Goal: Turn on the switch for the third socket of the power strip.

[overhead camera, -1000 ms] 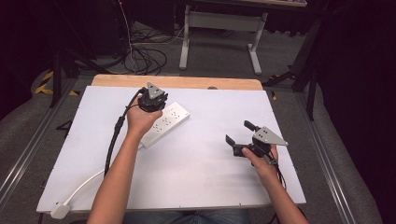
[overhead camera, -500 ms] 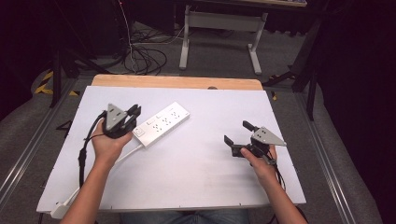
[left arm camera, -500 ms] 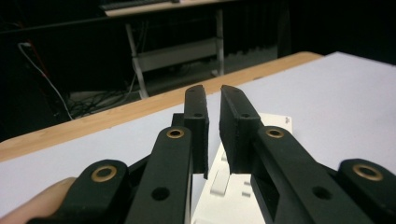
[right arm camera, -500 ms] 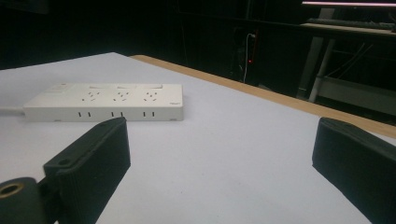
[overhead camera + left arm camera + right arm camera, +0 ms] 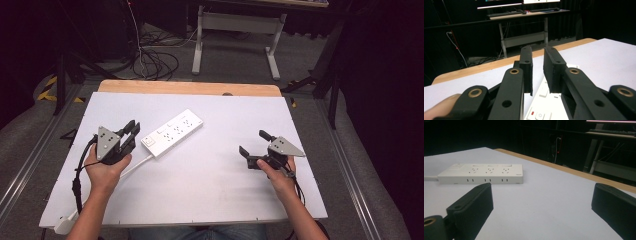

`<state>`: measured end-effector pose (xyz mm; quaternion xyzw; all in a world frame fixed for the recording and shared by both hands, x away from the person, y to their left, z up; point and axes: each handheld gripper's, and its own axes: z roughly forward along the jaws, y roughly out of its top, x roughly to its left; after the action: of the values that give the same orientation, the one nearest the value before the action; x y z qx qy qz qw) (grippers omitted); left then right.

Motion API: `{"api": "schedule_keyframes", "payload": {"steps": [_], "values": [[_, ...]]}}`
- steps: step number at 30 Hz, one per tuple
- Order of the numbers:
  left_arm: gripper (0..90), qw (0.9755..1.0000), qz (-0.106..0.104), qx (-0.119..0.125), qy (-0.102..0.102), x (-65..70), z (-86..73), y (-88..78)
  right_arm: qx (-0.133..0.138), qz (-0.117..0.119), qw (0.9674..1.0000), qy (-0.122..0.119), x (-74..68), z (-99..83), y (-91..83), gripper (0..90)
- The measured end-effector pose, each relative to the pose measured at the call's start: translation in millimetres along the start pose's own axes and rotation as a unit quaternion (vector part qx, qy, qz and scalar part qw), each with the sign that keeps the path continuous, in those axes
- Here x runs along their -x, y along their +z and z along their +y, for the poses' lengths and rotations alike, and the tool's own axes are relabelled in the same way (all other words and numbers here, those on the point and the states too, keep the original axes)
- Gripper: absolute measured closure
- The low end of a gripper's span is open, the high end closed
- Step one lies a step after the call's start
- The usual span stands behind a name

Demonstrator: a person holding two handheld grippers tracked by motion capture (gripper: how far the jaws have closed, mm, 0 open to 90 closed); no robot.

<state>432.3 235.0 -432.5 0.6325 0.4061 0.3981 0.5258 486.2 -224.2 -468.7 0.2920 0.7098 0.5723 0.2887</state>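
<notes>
White sheeting covers the bench (image 5: pixel 200 190), with a strip of bare wood along its far edge. A white power strip (image 5: pixel 172 132) lies on it left of centre, set at a slant with its switch end toward the person and its far end pointing away to the right; its white cord (image 5: pixel 131 167) runs from the switch end toward the near left corner, where a white plug (image 5: pixel 62 225) rests at the bench edge. The left claw (image 5: pixel 132 127) is held in the person's left hand (image 5: pixel 104 170) just beside the switch end of the power strip, above the bench, its grey three-cornered plate facing up and a black cable trailing down along the forearm. In the left gripper view its jaws are drawn close with only a narrow gap between them and nothing held; the power strip's switch with its red mark (image 5: pixel 536 115) shows below them. The right claw (image 5: pixel 254 142) is held in the right hand (image 5: pixel 277 175) well apart from the power strip, at the right side of the bench. Its jaws stand spread wide, empty, and in the right gripper view the power strip (image 5: pixel 482 173) lies ahead to the left with three socket groups visible on top.
</notes>
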Motion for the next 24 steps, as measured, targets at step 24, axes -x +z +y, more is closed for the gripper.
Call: {"api": "schedule_keyframes", "payload": {"steps": [24], "values": [[68.9, 0.9997, 0.019, 0.014, 0.0, -3.1, 0.5, -3.1, 0.004, -0.003, 1.0, 0.002, 1.6, 0.5, -1.2, 4.5]]}}
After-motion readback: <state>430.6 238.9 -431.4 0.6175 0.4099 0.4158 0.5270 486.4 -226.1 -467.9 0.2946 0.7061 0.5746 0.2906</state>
